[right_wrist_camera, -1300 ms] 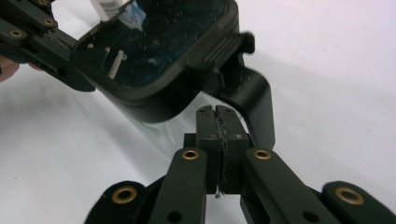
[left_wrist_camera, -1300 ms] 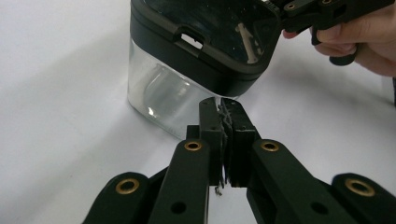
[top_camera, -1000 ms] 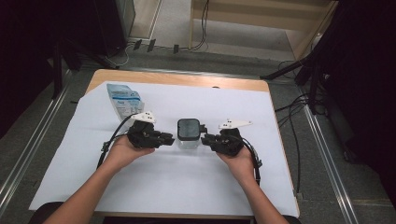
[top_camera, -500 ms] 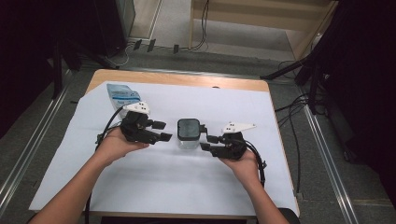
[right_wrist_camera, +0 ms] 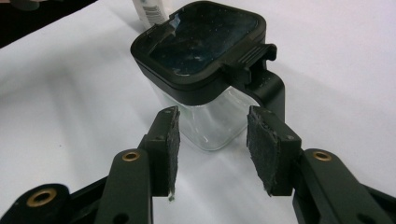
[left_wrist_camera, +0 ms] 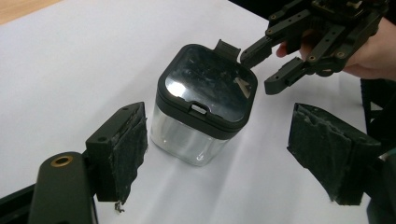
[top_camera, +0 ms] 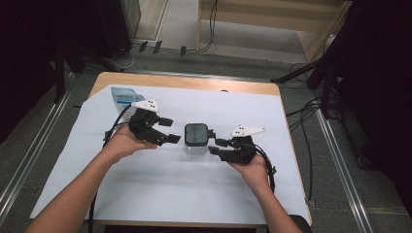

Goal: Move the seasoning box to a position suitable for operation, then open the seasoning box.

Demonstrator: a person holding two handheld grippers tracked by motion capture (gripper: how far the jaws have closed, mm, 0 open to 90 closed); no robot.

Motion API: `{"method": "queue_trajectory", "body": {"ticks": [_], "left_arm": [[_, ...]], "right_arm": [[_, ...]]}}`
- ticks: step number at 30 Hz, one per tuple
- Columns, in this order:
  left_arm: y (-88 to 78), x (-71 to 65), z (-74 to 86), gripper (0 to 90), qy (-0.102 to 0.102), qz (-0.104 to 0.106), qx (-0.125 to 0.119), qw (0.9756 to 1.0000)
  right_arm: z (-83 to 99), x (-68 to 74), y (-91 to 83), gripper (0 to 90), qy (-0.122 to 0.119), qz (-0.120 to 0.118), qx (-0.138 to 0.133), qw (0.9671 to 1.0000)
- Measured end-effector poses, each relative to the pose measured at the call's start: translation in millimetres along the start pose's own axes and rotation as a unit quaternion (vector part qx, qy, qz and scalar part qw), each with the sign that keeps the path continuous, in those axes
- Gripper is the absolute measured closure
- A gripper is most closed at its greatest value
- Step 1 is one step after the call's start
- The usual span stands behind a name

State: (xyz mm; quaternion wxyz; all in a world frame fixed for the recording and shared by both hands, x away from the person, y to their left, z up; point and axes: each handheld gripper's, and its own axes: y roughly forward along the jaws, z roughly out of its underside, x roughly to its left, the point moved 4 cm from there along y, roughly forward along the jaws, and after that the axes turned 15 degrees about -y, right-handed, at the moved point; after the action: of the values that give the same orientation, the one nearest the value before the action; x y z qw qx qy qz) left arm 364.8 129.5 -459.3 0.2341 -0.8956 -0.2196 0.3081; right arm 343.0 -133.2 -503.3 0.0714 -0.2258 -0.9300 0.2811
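A small square clear container [top_camera: 195, 143] with a black flip lid stands upright near the middle of the white sheet [top_camera: 160, 189] that covers the table. The lid is shut, its hinge tab pointing toward the right gripper. Through the clear walls in the left gripper view [left_wrist_camera: 187, 140] and the right gripper view [right_wrist_camera: 210, 116] nothing can be made out inside; the lid's dark glossy panel hides the top.

The left gripper [top_camera: 167, 130] sits at the container's 9 o'clock in the high view, just beside it and not touching. Its jaws have just been opening and now stand spread wide; in its own view the padded fingers [left_wrist_camera: 125, 149] flank the container, with air on both sides.

The right gripper [top_camera: 214, 146] lies at the container's 3 o'clock, very near the lid's tab. Its jaws are parted, and in its own view the foam pads [right_wrist_camera: 264, 140] stand short of the clear wall, nothing pinched between them.

A flat blue and white packet [top_camera: 124, 96] lies at about 10 o'clock from the container, near the sheet's far left corner, well apart from both grippers. Black cables trail from each gripper along the forearms.

The wooden table edge [top_camera: 194, 82] shows beyond the sheet. Around it lie grey floor, metal rails on both sides, loose cables and pale wooden furniture at 12 o'clock.
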Motion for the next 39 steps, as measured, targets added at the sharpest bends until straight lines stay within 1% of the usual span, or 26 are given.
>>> {"method": "queue_trajectory", "body": {"ticks": [2, 4, 6, 7, 8, 10, 12, 14, 17, 18, 19, 20, 21, 23, 25, 27, 29, 32, 34, 35, 36, 39], "left_arm": [[3.3, 1.4, -1.3, 21.3, 0.002, 0.0, 0.002, 1.0], [7.5, 3.6, -2.4, 21.8, 0.002, -0.005, 0.003, 1.0], [11.8, 5.6, -1.7, 22.3, 0.005, -0.002, 0.009, 0.9999], [13.7, 6.2, -1.0, 22.2, 0.009, -0.006, 0.011, 0.9999], [15.4, 6.6, -0.8, 21.9, 0.01, -0.01, 0.012, 0.9998], [18.8, 5.9, -0.8, 19.5, 0.01, -0.007, 0.011, 0.9999], [21.6, 6.8, -1.0, 18.5, 0.014, -0.01, 0.01, 0.9998], [23.8, 8.0, -1.2, 18.1, 0.012, -0.008, 0.011, 0.9998], [27.8, 10.5, -0.7, 18.5, 0.015, -0.012, 0.017, 0.9997], [28.8, 11.1, -1.1, 18.6, 0.014, -0.014, 0.025, 0.9995], [29.8, 11.4, -1.9, 18.5, 0.02, -0.017, 0.03, 0.9992], [30.0, 11.2, -3.8, 18.5, 0.028, -0.018, 0.034, 0.9989], [30.1, 10.1, -5.0, 18.5, 0.027, -0.015, 0.033, 0.999], [32.0, 6.9, -5.9, 17.3, 0.043, -0.012, 0.027, 0.9987], [36.1, 5.9, -3.5, 15.9, 0.052, -0.011, 0.032, 0.9981], [41.2, 7.1, -0.4, 13.8, 0.06, -0.018, 0.04, 0.9972], [44.3, 9.2, 1.1, 11.5, 0.067, -0.026, 0.042, 0.9965], [48.0, 10.4, 2.5, 9.2, 0.068, -0.02, 0.039, 0.9968], [51.1, 10.6, 4.0, 7.6, 0.066, -0.012, 0.043, 0.9968], [52.5, 10.9, 4.8, 7.4, 0.069, -0.011, 0.046, 0.9965], [55.2, 11.4, 6.3, 6.9, 0.072, -0.005, 0.05, 0.9962], [59.8, 13.6, 8.1, 6.8, 0.072, -0.007, 0.053, 0.996]], "right_arm": [[0.1, 0.0, -1.0, 55.2, -0.004, 0.002, 0.002, 1.0], [0.2, 0.0, -2.0, 55.2, -0.005, 0.003, 0.001, 1.0], [0.9, -0.2, -3.3, 55.2, -0.006, 0.003, 0.003, 1.0], [1.3, 0.1, -4.2, 55.2, -0.004, 0.004, 0.005, 1.0], [1.5, 0.3, -4.9, 55.2, -0.004, 0.005, 0.004, 1.0], [2.5, 0.5, -5.9, 55.2, -0.005, 0.005, 0.004, 1.0], [3.6, 0.8, -6.8, 55.2, -0.003, 0.006, 0.008, 0.9999], [4.9, 0.8, -7.5, 55.2, -0.003, 0.008, 0.008, 0.9999], [7.2, 1.3, -8.4, 55.1, -0.002, 0.009, 0.011, 0.9999], [8.0, 0.9, -9.0, 55.1, -0.003, 0.01, 0.011, 0.9999], [8.5, 0.9, -9.7, 55.1, 0.002, 0.01, 0.011, 0.9999], [9.2, 0.2, -10.5, 55.1, 0.001, 0.012, 0.01, 0.9999], [10.0, -0.5, -11.1, 55.1, 0.004, 0.014, 0.009, 0.9999], [11.1, -1.7, -11.7, 55.1, 0.008, 0.015, 0.009, 0.9998], [11.8, -2.7, -12.6, 55.1, 0.009, 0.018, 0.008, 0.9998], [13.0, -3.4, -13.0, 55.1, 0.011, 0.018, 0.009, 0.9997], [13.6, -3.4, -13.4, 55.1, 0.012, 0.019, 0.009, 0.9997], [14.7, -3.1, -14.5, 55.1, 0.012, 0.02, 0.01, 0.9997], [15.2, -3.0, -14.8, 55.1, 0.013, 0.019, 0.01, 0.9997], [15.2, -3.1, -14.8, 55.1, 0.014, 0.02, 0.009, 0.9997], [15.3, -3.1, -14.8, 55.1, 0.014, 0.02, 0.009, 0.9997], [15.8, -2.6, -14.0, 55.1, 0.014, 0.018, 0.01, 0.9997]]}}
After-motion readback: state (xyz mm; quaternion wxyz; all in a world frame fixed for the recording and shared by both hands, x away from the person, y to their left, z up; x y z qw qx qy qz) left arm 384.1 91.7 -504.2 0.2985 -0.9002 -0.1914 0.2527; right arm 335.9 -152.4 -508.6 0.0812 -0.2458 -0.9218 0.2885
